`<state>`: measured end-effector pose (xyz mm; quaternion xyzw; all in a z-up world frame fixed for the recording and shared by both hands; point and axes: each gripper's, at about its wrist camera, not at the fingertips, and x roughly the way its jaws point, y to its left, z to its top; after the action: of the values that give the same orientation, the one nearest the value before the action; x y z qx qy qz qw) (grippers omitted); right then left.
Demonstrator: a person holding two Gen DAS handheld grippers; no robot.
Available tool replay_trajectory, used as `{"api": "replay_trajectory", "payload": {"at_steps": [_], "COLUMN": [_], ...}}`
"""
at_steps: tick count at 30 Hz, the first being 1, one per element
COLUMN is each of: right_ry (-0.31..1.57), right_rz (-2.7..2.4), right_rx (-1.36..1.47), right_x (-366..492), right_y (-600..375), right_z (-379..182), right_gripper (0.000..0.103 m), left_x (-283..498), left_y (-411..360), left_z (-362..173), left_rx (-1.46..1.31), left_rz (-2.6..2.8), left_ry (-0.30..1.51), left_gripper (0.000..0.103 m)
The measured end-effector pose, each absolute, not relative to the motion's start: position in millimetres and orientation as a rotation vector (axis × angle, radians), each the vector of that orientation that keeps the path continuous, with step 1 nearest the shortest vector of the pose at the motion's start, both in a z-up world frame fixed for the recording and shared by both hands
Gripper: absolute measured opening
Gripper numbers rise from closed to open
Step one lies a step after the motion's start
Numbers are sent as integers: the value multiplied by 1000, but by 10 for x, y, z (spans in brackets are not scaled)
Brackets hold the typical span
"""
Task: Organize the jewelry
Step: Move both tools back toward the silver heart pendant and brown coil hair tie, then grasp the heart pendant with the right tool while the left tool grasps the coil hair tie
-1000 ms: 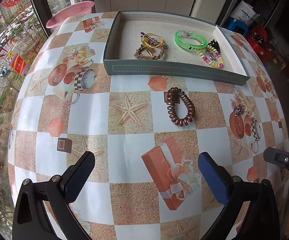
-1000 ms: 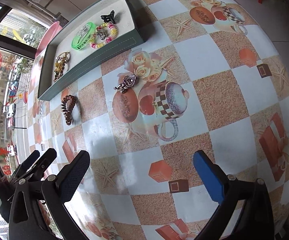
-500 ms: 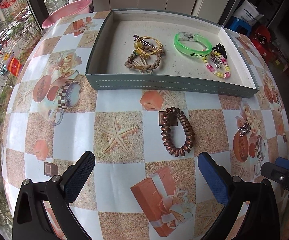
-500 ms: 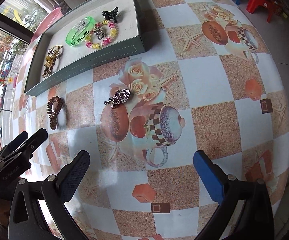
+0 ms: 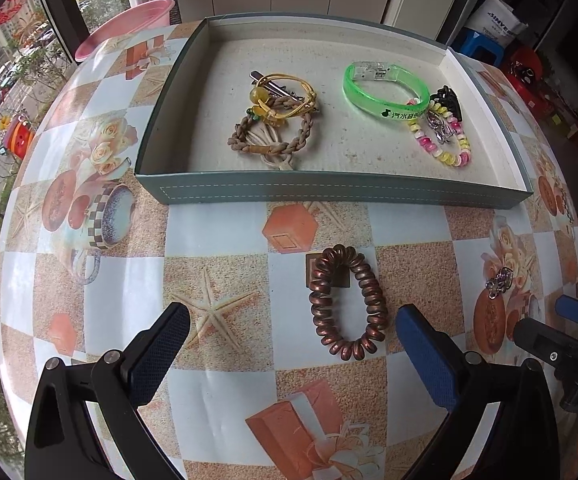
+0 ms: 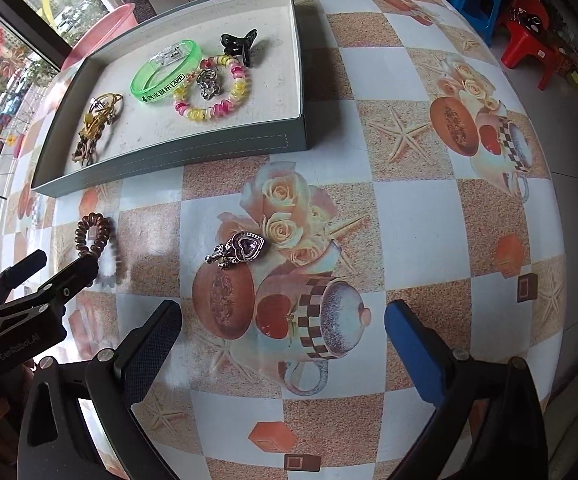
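Observation:
A brown spiral hair tie [image 5: 347,304] lies on the patterned tablecloth just ahead of my open left gripper [image 5: 293,344], nearer its right finger. A silver heart pendant [image 6: 237,249] rests on the cloth ahead of my open right gripper [image 6: 281,340]; the pendant [image 5: 499,280] also shows in the left wrist view. The grey tray [image 5: 329,192] holds a green band [image 5: 385,94], a braided bracelet [image 5: 273,140], a yellow bangle [image 5: 285,96], a pink-yellow coil [image 5: 445,140] and a black claw clip [image 5: 447,100]. The hair tie [image 6: 93,236] shows again in the right wrist view, beside the left gripper's fingers [image 6: 29,268].
A pink basin [image 5: 129,26] stands past the table's far left edge. Blue [image 6: 475,4] and red [image 6: 529,28] stools stand on the floor to the right. The table's rounded edge falls away on the right. The right gripper's finger [image 5: 577,316] pokes in from the right.
Both grippers have moved forward toward the tray; the hair tie and the pendant now lie closer to the fingers. Both stay open.

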<state>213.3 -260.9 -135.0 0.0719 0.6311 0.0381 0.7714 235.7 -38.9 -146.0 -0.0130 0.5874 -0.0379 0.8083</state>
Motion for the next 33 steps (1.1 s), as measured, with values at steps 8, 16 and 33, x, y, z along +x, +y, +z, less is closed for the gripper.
{"api": "replay_trajectory", "payload": {"at_steps": [8, 16, 33], "right_ry": [1364, 1360, 1311], "right_rz": [97, 115, 132], "right_rx": [133, 104, -77], "right_x": [2293, 2489, 2548], "right_y": [-2514, -2317, -1832], "right_z": [-1410, -1520, -1553], "right_gripper": [93, 86, 38], "left_x": [2476, 2486, 2432], "left_y": [-543, -586, -670], "left_z": [-1554, -1565, -1491], "left_rx": [30, 43, 68], "left_rz": [-90, -85, -110], "left_ry": [1256, 1247, 1238], "left_gripper": [90, 90, 63]}}
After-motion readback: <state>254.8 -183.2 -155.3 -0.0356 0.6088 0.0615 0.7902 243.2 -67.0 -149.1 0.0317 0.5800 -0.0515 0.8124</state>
